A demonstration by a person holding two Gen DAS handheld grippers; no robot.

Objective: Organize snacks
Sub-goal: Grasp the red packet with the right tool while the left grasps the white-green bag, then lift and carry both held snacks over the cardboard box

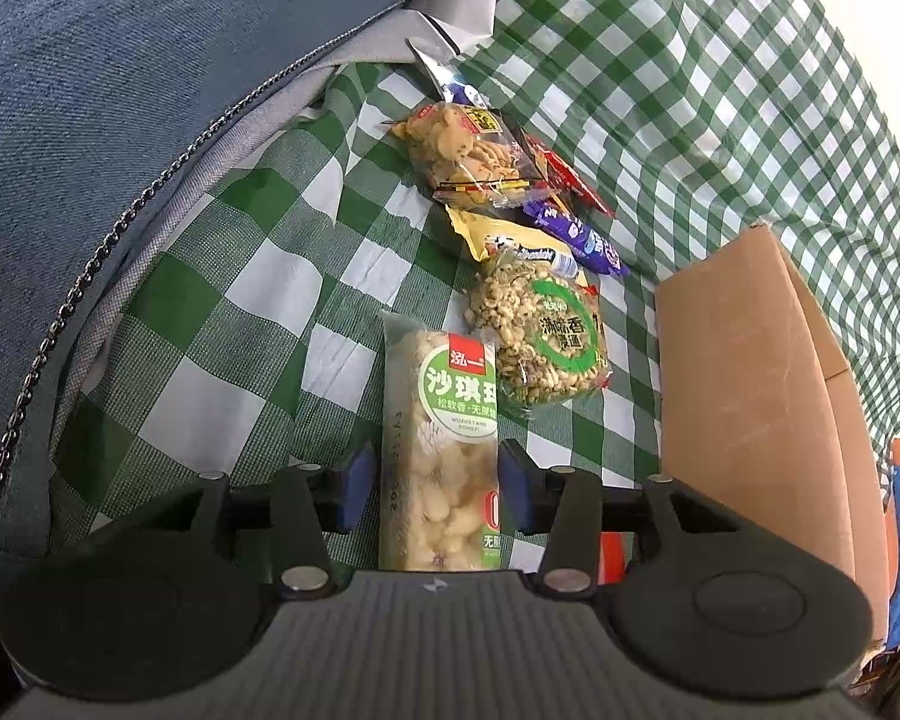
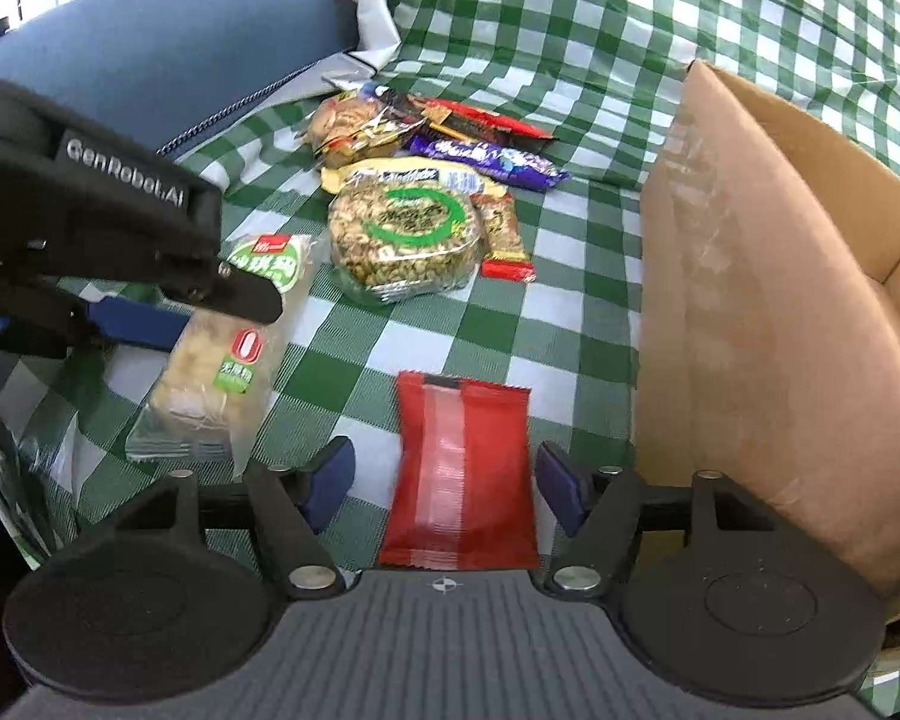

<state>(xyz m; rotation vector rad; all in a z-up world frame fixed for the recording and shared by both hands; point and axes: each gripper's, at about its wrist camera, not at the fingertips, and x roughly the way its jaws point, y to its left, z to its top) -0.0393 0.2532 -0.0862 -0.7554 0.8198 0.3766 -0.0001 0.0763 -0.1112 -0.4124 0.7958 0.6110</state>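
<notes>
The red snack packet (image 2: 459, 474) is lying lengthwise between the right gripper (image 2: 447, 483)'s 2 spread jaws, untouched. The left gripper (image 1: 438, 483)'s jaws are being held spread around the sachima bar (image 1: 441, 438); contact cannot be told.

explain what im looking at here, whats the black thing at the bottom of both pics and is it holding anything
Each picture comes from a camera on a hand-held two-finger gripper, looking along its fingers. The left gripper straddles a pale snack bar with a green label; whether its pads press it is unclear. The right gripper stands open around a red packet lying on the green checked cloth. Farther back lies a pile of snacks, with an open cardboard box beside them.
</notes>
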